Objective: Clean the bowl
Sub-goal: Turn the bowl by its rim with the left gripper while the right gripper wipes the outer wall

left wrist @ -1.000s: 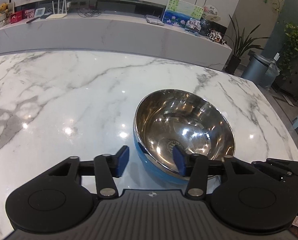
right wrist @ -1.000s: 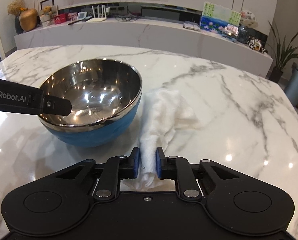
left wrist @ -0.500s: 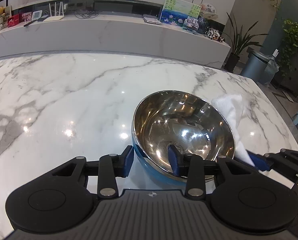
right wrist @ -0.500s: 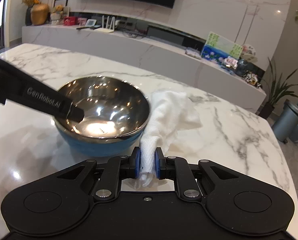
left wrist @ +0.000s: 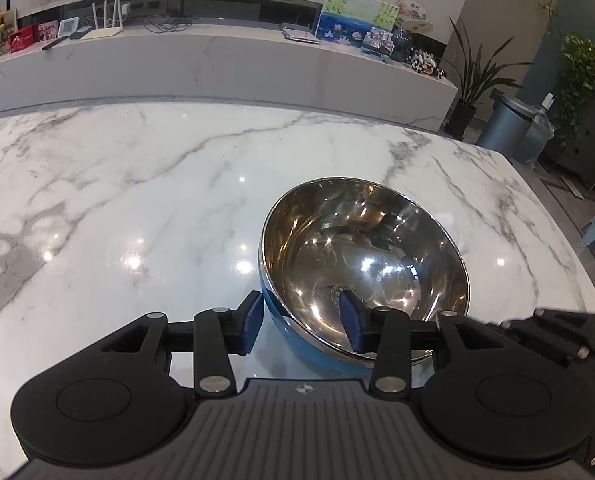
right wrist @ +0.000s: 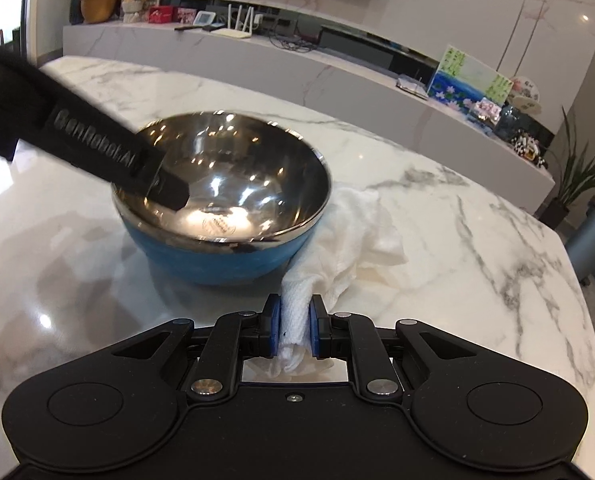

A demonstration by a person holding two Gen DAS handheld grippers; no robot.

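since the earlier frames the white crumpled cloth (right wrist: 339,240) has been drawn closer against the bowl's right side in the right wrist view, and it has slipped out of the left wrist view. right tongs (right wrist: 294,330) are clenched on the cloth's near end, low in the frame's centre. steel bowl with a blue outer shell (left wrist: 363,264) sits on the white marble tabletop (left wrist: 137,208), lower right of centre in the left view. left tongs (left wrist: 303,322) straddle its near rim, one blue pad outside the wall, the other inside over the steel; their jaws are opening, and whether the pads touch the wall is unclear.
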